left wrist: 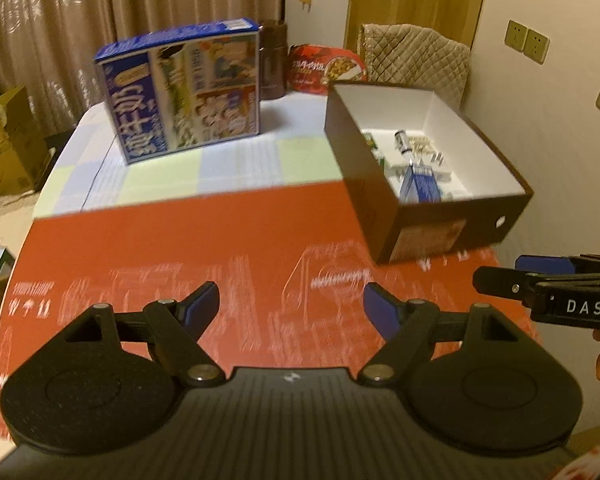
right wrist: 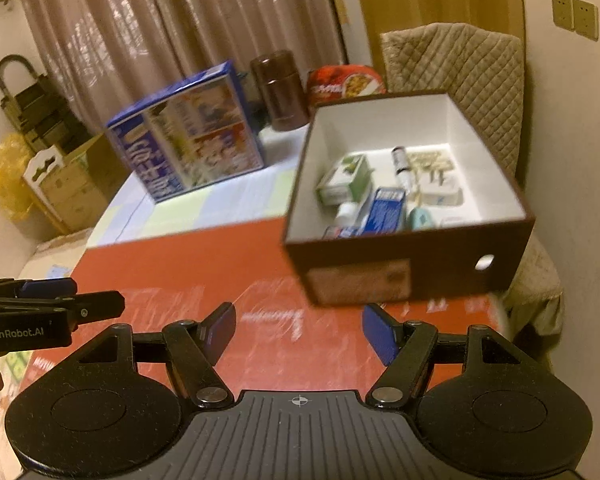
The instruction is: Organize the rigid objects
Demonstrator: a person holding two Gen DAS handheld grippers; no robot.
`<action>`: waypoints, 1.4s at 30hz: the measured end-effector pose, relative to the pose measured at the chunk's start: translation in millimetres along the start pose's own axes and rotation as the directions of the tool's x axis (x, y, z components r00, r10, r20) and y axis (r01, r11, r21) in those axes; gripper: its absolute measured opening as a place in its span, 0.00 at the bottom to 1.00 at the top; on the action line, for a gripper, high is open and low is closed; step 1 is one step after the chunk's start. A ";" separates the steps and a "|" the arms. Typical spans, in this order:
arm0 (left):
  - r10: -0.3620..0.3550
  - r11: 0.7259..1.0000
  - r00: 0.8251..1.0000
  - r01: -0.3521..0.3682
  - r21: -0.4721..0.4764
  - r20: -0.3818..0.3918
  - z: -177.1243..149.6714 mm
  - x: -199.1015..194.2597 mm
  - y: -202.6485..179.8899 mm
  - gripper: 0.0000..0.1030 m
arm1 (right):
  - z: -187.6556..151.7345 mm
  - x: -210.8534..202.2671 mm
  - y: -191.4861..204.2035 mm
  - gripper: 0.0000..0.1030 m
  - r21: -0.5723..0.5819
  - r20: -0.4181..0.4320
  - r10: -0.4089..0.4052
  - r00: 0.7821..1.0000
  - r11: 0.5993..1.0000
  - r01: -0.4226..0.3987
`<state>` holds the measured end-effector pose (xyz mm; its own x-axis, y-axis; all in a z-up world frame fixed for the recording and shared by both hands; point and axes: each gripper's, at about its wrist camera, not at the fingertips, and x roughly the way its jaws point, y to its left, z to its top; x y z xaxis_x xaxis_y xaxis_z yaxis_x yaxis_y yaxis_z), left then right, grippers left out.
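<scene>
Left tool (left wrist: pixel 291 307) and right tool (right wrist: pixel 299 329), both with jaws spread and nothing between the blue pads, held side by side above the red sheet (left wrist: pixel 228 240) that covers the near part of the surface (left wrist: pixel 228 160). Dark open box (right wrist: pixel 412 264) with white interior, on the surface ahead and to the right, containing the sorted items: a green-and-white carton (right wrist: pixel 342 180), a blue carton (right wrist: pixel 386 210), a small bottle (right wrist: pixel 400 162) and other small pieces too blurred to identify. Large blue printed box (left wrist: pixel 184 92) upright at the far left; behind it a brown canister (left wrist: pixel 274 62) and a red packet (left wrist: pixel 326 68). Quilted chair (right wrist: pixel 460 68) beyond the surface.
</scene>
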<state>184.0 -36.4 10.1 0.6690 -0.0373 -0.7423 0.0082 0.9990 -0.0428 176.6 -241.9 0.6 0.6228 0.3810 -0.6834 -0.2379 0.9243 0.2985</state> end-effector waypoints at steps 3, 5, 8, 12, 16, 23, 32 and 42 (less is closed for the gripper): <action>0.003 1.000 1.000 -0.003 -0.015 -0.019 -23.7 -14.7 10.2 0.74 | -19.6 -5.5 20.8 0.65 -0.013 -0.028 0.021 0.999 1.000 -0.021; 0.004 1.000 0.999 -0.005 -0.029 -0.034 -37.3 -22.2 17.3 0.74 | -29.4 -8.5 30.8 0.65 -0.019 -0.041 0.028 0.999 0.999 -0.029; 0.008 0.999 0.999 -0.011 -0.046 -0.050 -56.3 -33.2 27.0 0.74 | -43.5 -12.3 47.0 0.65 -0.035 -0.060 0.032 0.998 0.999 -0.034; 0.021 0.998 0.998 -0.025 -0.065 -0.060 -75.7 -45.9 38.4 0.74 | -60.4 -15.3 66.7 0.65 -0.078 -0.081 0.028 0.996 0.996 -0.034; 0.031 0.997 0.998 -0.035 -0.073 -0.056 -86.3 -56.5 45.3 0.74 | -74.6 -16.5 78.8 0.65 -0.085 -0.104 0.042 0.994 0.995 -0.051; 0.035 0.997 0.998 -0.038 -0.071 -0.051 -97.0 -68.4 52.5 0.74 | -87.8 -18.3 93.1 0.65 -0.089 -0.111 0.042 0.993 0.995 -0.052; 0.034 0.997 0.998 -0.037 -0.070 -0.046 -101.5 -73.8 60.8 0.74 | -90.8 -18.5 102.0 0.65 -0.096 -0.116 0.037 0.993 0.994 -0.048; 0.033 0.996 0.998 -0.037 -0.076 -0.050 -101.1 -72.4 67.8 0.74 | -90.5 -11.6 109.7 0.65 -0.107 -0.129 0.036 0.991 0.993 -0.050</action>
<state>61.0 31.8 -6.7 0.6308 -0.0055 -0.7759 -0.0727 0.9952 -0.0661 75.8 -142.8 -19.0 0.5127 0.4134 -0.7525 -0.3471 0.9014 0.2588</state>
